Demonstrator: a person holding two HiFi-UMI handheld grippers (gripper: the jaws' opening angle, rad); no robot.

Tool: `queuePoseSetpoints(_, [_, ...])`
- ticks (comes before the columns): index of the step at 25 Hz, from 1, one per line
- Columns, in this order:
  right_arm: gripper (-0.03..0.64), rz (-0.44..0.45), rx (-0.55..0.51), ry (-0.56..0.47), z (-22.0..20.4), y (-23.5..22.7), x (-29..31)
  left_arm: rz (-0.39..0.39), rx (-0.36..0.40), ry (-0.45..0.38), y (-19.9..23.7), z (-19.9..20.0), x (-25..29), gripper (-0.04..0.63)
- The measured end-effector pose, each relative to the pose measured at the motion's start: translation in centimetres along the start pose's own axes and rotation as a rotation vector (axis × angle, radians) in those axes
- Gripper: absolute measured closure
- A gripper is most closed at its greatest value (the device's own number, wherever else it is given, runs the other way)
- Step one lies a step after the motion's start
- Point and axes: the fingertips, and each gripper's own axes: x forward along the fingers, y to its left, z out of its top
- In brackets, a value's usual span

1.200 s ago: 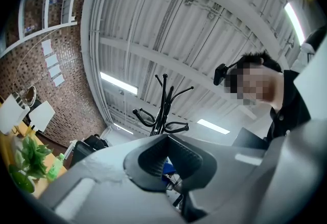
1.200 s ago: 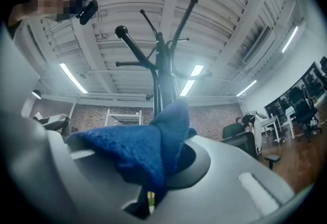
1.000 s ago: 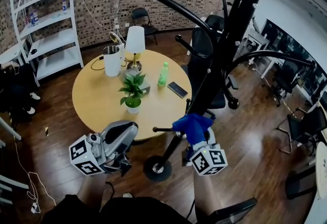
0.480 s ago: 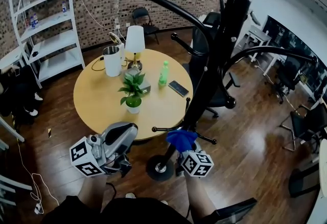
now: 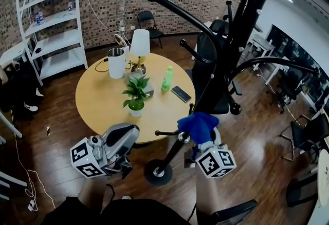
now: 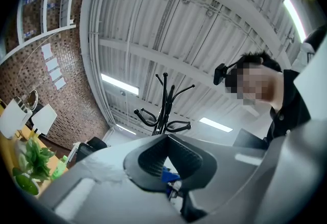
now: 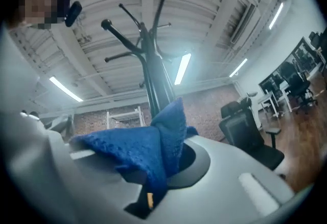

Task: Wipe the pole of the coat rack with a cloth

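The black coat rack pole rises slanting from its round base toward the upper right, with curved hook arms branching off. My right gripper is shut on a blue cloth, which rests against the pole low down. In the right gripper view the blue cloth drapes over the jaws, with the pole right behind it. My left gripper hangs to the left of the base, away from the pole. In the left gripper view its jaws are closed with nothing between them, and the coat rack shows far off.
A round wooden table stands just behind the rack, carrying a potted plant, a lamp, a white kettle, a green bottle and a phone. A white shelf is at far left and an office chair behind the pole.
My right gripper slid down the pole with the cloth, then came back up to about where it was a second ago. The left gripper has stayed put.
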Motion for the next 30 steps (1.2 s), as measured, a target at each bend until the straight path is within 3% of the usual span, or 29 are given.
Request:
queuePoseSetpoints(6, [0.595,0.114,-0.114,-0.21,11.6,4.1,2.4,0.008,0.015,-0.034,0.1,1.0,-0.7,0.601])
queuePoseSetpoints(11, [0.594,0.132,-0.16,-0.26,14.0,5.0,3.1,0.022,0.026,-0.052,0.5,1.5,-1.4,0.601])
queuePoseSetpoints(22, [0.595,0.088,-0.119,-0.113,4.4,1.3,0.7,0.003,-0.009,0.013,0.0,-0.5,0.1,0.601])
queuePoseSetpoints(30, [0.595,0.022,-0.051,0.117,-8.6,-3.1,-2.1,-0.026,-0.016,0.067,-0.6,-1.9,1.4,0.601])
